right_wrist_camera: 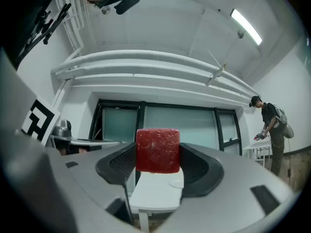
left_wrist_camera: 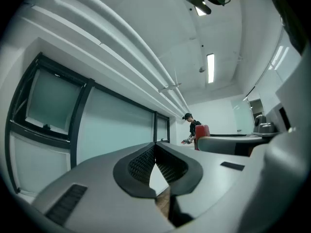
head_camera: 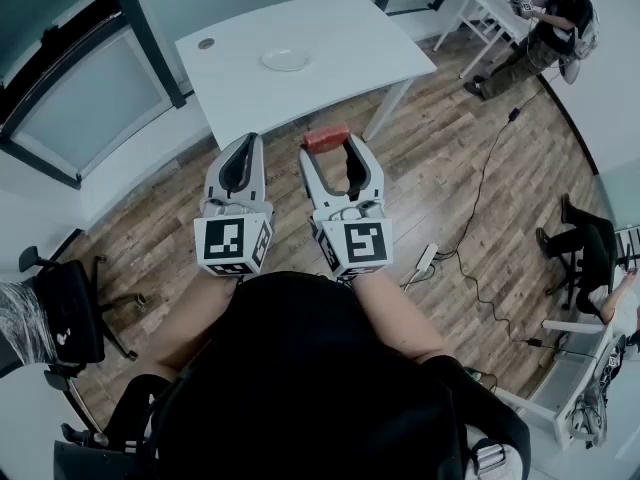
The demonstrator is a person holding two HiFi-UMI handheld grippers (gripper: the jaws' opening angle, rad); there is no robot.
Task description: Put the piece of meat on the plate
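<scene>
Red piece of meat [right_wrist_camera: 157,150] is clamped between the jaws of the right gripper [head_camera: 336,158], held roughly level, presumably for carrying | left gripper [head_camera: 243,148] is closed on nothing, apparently unneeded for one small item | plate [head_camera: 286,60] is seen on the white table [head_camera: 340,28], well ahead of the meat; placement not yet done.

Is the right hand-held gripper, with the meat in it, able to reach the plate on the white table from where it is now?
Probably not yet. The right hand-held gripper holds the meat short of the table; the plate lies beyond, though the way looks clear.
</scene>
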